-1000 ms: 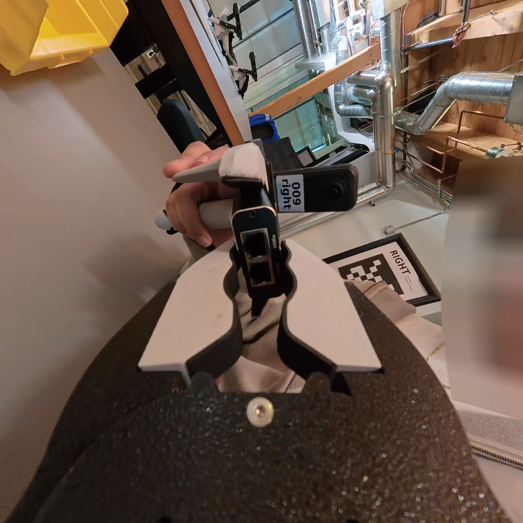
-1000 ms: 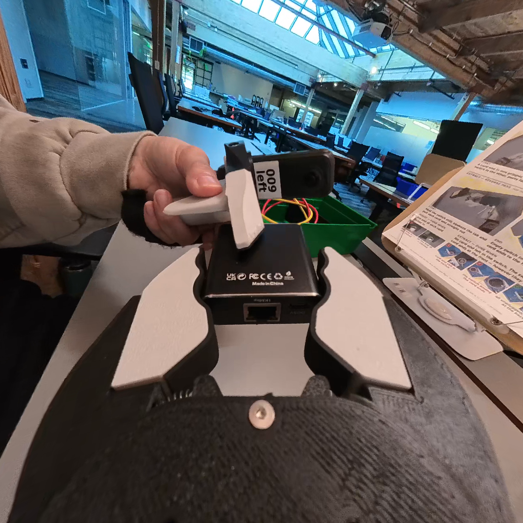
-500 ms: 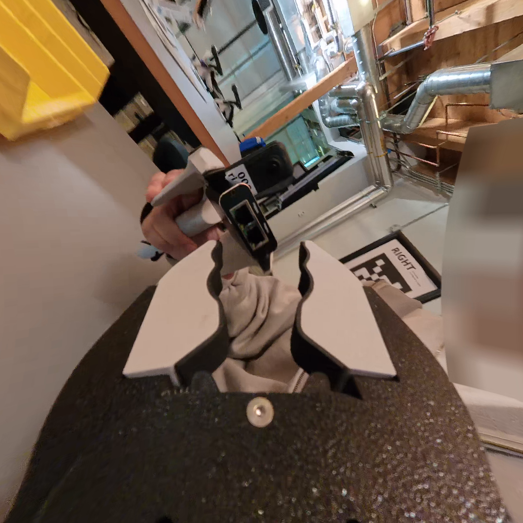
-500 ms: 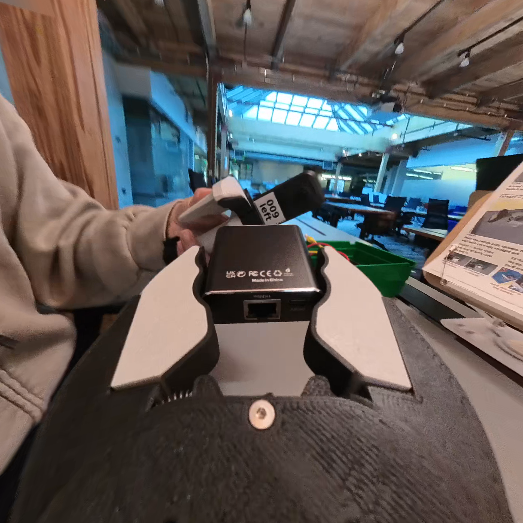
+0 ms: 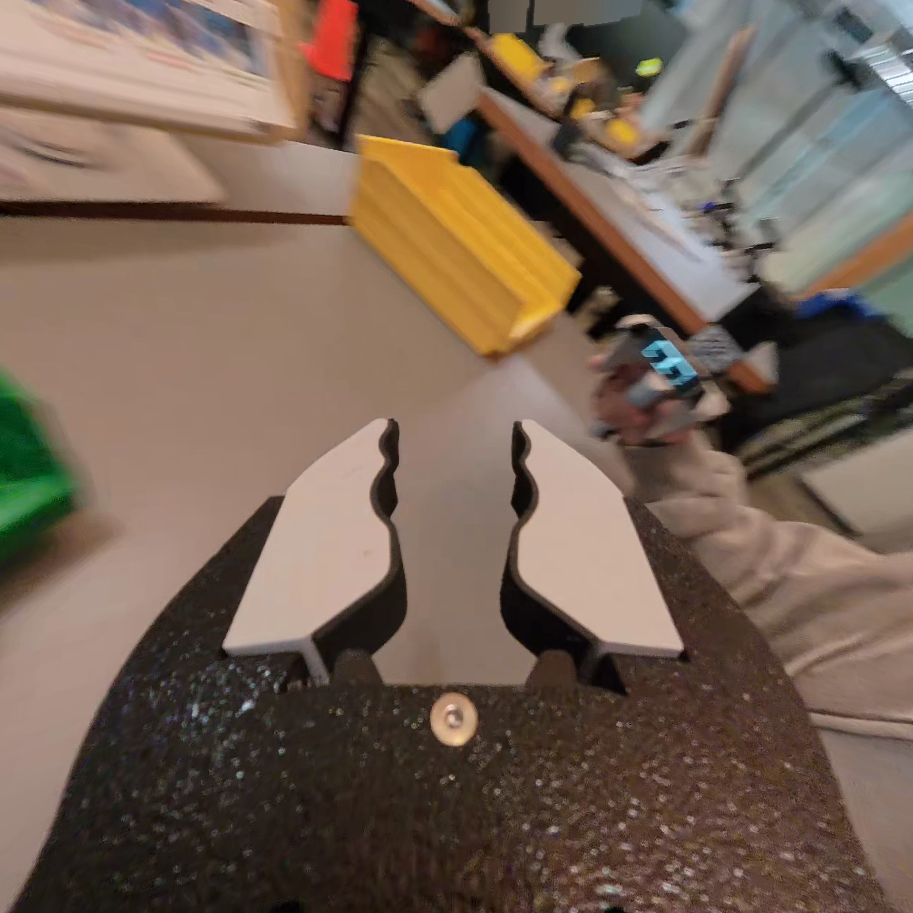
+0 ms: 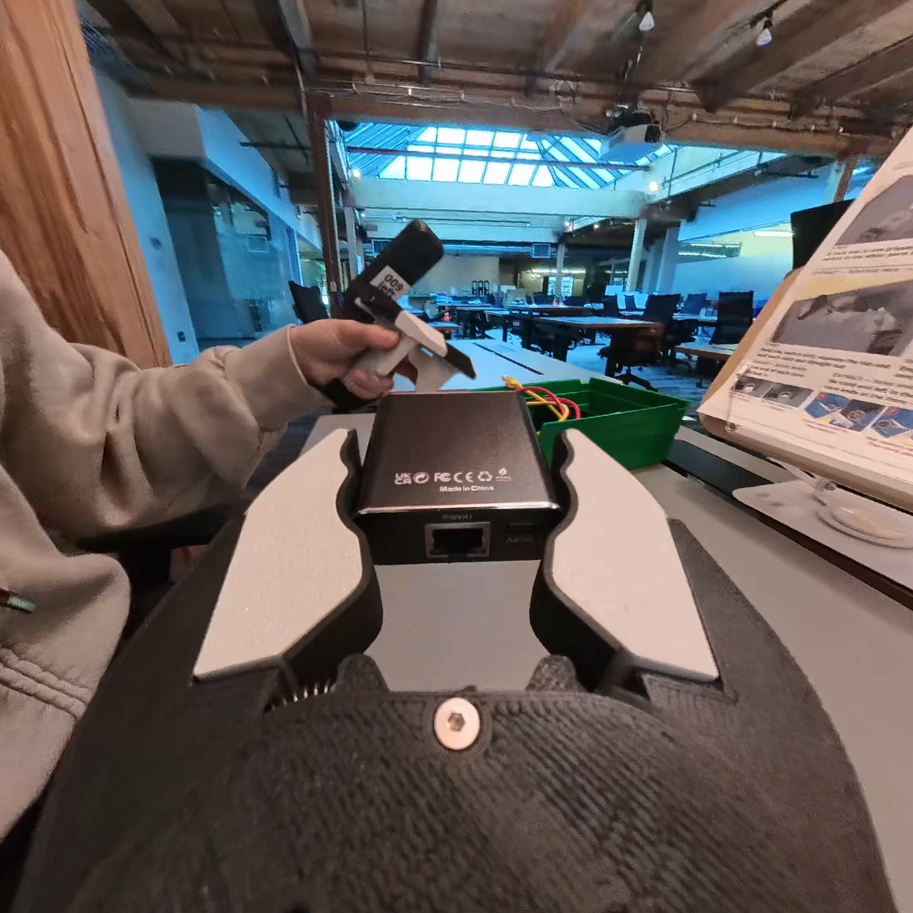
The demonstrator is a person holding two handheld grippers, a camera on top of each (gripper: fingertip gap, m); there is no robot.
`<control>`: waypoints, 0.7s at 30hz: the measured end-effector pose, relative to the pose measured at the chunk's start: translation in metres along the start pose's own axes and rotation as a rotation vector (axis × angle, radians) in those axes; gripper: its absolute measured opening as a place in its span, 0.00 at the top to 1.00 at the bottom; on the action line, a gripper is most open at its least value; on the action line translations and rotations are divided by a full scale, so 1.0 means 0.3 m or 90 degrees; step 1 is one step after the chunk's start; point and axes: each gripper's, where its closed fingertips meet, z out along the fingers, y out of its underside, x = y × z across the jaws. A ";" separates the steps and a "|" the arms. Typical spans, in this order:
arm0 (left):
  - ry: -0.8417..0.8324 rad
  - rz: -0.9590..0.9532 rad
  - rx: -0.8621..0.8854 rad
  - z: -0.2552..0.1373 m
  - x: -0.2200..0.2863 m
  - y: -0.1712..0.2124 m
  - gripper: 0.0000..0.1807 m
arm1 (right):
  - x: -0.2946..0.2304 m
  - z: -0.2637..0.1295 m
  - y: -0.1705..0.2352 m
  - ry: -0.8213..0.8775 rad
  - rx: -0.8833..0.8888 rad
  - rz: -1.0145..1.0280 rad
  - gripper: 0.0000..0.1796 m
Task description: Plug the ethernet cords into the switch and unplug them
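My right gripper point(image 6: 459, 437) is shut on the black switch point(image 6: 454, 459) and holds it flat above the table, with one port facing the camera. No cord is in that port. Red and yellow ethernet cords point(image 6: 548, 402) lie in a green bin point(image 6: 617, 430) behind the switch. My left gripper point(image 5: 454, 430) is open and empty over the bare table point(image 5: 197, 395); this view is blurred. In the right wrist view it point(image 6: 444, 360) is held up behind and left of the switch, apart from it. The right gripper point(image 5: 652, 385) shows blurred at the right in the left wrist view.
A yellow bin point(image 5: 454, 237) stands on the table ahead of the left gripper, and the green bin point(image 5: 29, 469) is at the left edge. An instruction sheet on a stand point(image 6: 840, 370) is at the right. A beige sleeve point(image 5: 741, 568) reaches across. About 20 centimeters separates my left fingertips from my right.
My left gripper has drawn away from the switch and swung round to face the table and the yellow bin. The right gripper has kept hold of the switch.
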 end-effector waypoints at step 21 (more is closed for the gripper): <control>-0.249 0.097 -0.422 -0.262 -0.674 0.077 0.72 | 0.018 -0.033 0.008 0.052 -0.012 0.016 0.58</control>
